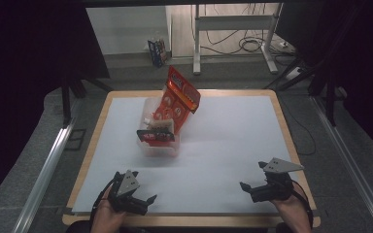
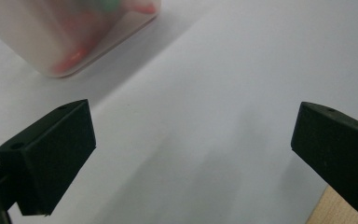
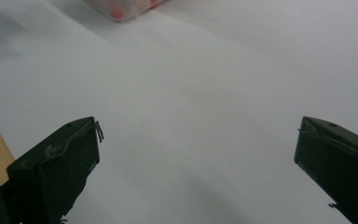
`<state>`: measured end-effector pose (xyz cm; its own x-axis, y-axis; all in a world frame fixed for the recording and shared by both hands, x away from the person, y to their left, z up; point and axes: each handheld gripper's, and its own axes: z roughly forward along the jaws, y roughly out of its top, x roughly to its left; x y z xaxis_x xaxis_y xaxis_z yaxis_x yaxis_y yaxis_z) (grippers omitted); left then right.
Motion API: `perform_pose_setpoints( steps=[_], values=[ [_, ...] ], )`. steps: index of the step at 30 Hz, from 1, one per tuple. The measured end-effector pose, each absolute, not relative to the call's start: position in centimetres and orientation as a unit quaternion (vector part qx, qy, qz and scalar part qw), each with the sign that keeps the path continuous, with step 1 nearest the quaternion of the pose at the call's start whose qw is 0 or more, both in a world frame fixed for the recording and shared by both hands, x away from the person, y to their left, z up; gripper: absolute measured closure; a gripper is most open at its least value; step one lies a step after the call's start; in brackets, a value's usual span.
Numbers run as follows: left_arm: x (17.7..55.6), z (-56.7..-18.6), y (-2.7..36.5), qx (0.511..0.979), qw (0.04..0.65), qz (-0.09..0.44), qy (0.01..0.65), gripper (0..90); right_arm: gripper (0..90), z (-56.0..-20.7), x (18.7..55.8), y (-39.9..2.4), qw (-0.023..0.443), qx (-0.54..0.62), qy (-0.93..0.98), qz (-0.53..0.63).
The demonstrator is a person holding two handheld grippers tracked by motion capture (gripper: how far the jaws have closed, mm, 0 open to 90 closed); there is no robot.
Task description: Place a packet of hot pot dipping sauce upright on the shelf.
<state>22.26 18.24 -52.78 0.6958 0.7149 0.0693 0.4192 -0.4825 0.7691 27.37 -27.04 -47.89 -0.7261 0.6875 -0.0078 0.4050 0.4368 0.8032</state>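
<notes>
A clear bin (image 1: 159,141) is seen on the white surface (image 1: 233,145), left of centre and toward the far half. A red packet (image 1: 181,97) leans out of it, tilted toward one o'clock, and a smaller black-edged packet (image 1: 156,135) lies across the bin's near rim. The bin's long axis runs roughly from six to twelve o'clock in the high view.

The left gripper (image 1: 143,201) is held low at the near edge, its jaws spread wide and holding nothing. From it the bin lies at about twelve to one o'clock, near but clearly apart. In the left gripper view the bin (image 2: 70,32) appears blurred at about eleven o'clock beyond the jaws, with bare surface (image 2: 205,116) between them.

The right gripper (image 1: 252,187) is held at the near right, its jaws likewise wide open and empty, pointing toward nine to ten o'clock. The bin lies well apart from it at about ten o'clock. In the right gripper view a corner of the bin (image 3: 121,7) is glimpsed at eleven o'clock, far off.

The left gripper is judged the nearer one, so a reach to the bin or its packets would most likely be made forward and slightly rightward from there. The tall red packet, being only propped, is judged liable to tip if the bin is nudged.
</notes>
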Motion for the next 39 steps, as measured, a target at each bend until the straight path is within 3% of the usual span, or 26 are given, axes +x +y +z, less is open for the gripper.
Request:
perform_pose_setpoints(
  steps=[39],
  values=[
    [22.4, -52.9, 18.1, 0.843, 0.372, 0.191, 0.338, 0.0, 0.0, -49.2, 27.4, -32.0, 0.213, 0.388, 0.810, 0.385]
  ],
)
